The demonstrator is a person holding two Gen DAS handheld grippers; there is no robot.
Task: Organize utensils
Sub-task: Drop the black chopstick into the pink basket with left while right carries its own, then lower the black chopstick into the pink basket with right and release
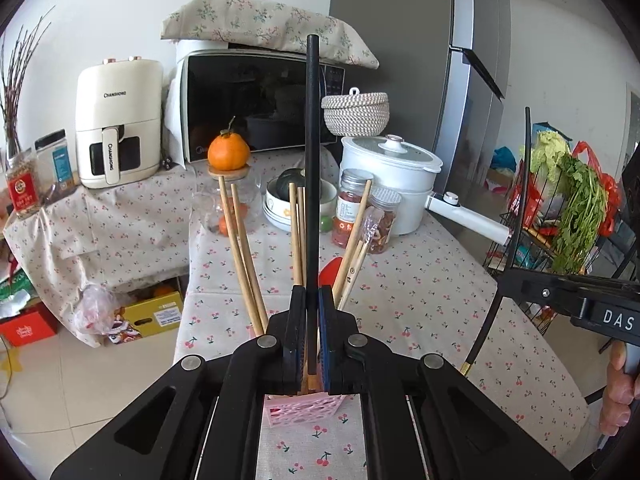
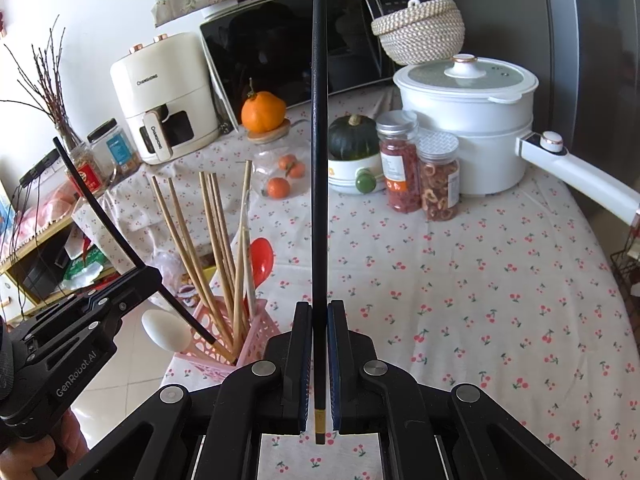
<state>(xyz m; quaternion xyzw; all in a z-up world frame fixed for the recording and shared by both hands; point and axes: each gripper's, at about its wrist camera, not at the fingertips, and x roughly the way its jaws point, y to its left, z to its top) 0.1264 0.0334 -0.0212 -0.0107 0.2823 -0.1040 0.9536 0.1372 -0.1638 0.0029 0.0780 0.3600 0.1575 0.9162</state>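
Two black chopsticks (image 2: 319,200), one clamped in each gripper. Ahead of the right gripper and to its left: one pink holder (image 2: 256,326) with about seven wooden chopsticks (image 2: 212,240), one red spoon (image 2: 262,260) and one white spoon (image 2: 166,334). Farther ahead: two clear spice jars (image 2: 438,176), one white lidded pot (image 2: 468,120), one woven basket (image 2: 418,30), one green squash (image 2: 352,138), one large orange (image 2: 262,110), one air fryer (image 2: 164,98), one microwave (image 2: 288,40).

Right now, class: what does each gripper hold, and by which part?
The left gripper clamps a black chopstick near its lower end, over the pink holder. The right gripper clamps another black chopstick near its gold-banded end.
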